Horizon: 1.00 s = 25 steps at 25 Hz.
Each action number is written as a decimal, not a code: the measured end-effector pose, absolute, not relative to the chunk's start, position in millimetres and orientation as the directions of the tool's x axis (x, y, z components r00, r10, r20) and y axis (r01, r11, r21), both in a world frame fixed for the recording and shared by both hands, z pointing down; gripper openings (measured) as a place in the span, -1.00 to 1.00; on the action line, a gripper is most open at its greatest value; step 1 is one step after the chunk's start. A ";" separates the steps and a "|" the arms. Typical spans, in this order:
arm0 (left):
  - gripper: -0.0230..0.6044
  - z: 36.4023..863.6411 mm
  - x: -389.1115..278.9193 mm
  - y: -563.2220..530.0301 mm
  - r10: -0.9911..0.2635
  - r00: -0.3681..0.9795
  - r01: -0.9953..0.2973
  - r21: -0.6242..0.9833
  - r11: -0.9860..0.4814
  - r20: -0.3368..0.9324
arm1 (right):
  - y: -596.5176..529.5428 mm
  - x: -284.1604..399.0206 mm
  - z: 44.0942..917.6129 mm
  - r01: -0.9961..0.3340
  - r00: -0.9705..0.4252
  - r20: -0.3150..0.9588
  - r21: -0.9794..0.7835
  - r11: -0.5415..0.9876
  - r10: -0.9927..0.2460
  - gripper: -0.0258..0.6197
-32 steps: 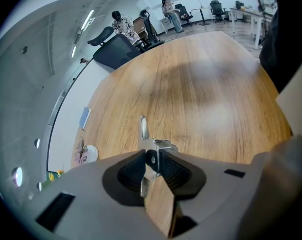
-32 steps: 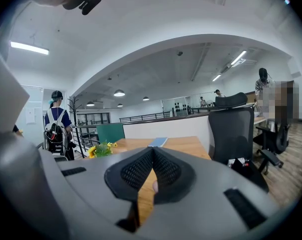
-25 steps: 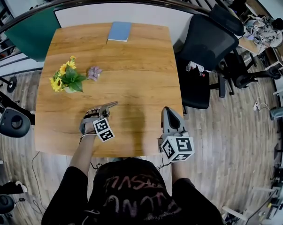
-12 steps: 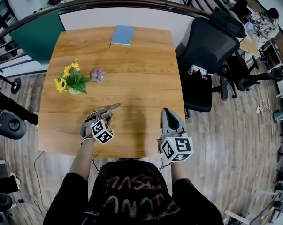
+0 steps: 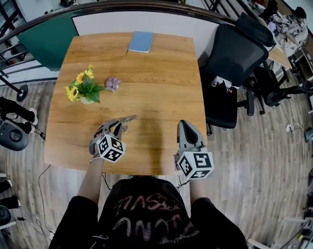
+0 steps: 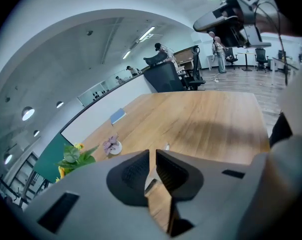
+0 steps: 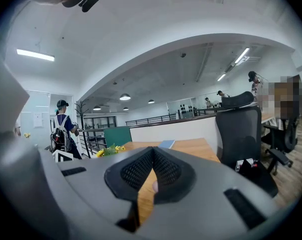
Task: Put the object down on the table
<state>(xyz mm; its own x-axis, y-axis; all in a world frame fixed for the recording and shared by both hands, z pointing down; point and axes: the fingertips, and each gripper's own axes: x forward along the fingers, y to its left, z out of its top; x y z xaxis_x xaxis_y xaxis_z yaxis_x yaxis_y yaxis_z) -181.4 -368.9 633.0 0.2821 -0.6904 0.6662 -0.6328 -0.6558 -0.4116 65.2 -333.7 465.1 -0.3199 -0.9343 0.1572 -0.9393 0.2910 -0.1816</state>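
Note:
My left gripper (image 5: 129, 119) hovers low over the near left of the wooden table (image 5: 161, 71). In the left gripper view its jaws (image 6: 152, 152) are closing. Only a narrow slit is left between the pads, and bare wood shows through it. A small pale thing (image 6: 167, 146) lies on the table just past the tips; I cannot tell what it is. My right gripper (image 5: 183, 122) rests at the near right of the table. Its pads (image 7: 153, 149) meet at the tips, with nothing held.
A pot of yellow flowers (image 5: 83, 87) and a small purple flower (image 5: 112, 83) stand at the table's left. A blue book (image 5: 140, 42) lies at the far edge. A black office chair (image 5: 234, 56) stands to the right. The near edge runs just under both grippers.
The head view has drifted slightly, so the table sits further right in the picture. The left gripper has rolled a little and stays over the same spot. The right gripper has not moved.

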 end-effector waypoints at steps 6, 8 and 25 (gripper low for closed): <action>-0.88 595.5 -182.4 -369.8 -0.743 0.333 -0.745 -0.322 -0.585 0.581 | -334.6 60.1 463.9 -0.931 -0.344 0.153 -0.181 0.315 -0.926 -0.90; -0.88 580.3 -183.1 -369.2 -0.764 0.340 -0.770 -0.304 -0.561 0.549 | -334.0 60.6 463.0 -0.930 -0.347 0.151 -0.181 0.319 -0.926 -0.91; -0.88 444.6 -196.8 -350.3 -0.908 0.331 -0.894 -0.224 -0.389 0.255 | -337.8 53.2 460.1 -0.912 -0.392 0.134 -0.187 0.366 -0.910 -0.91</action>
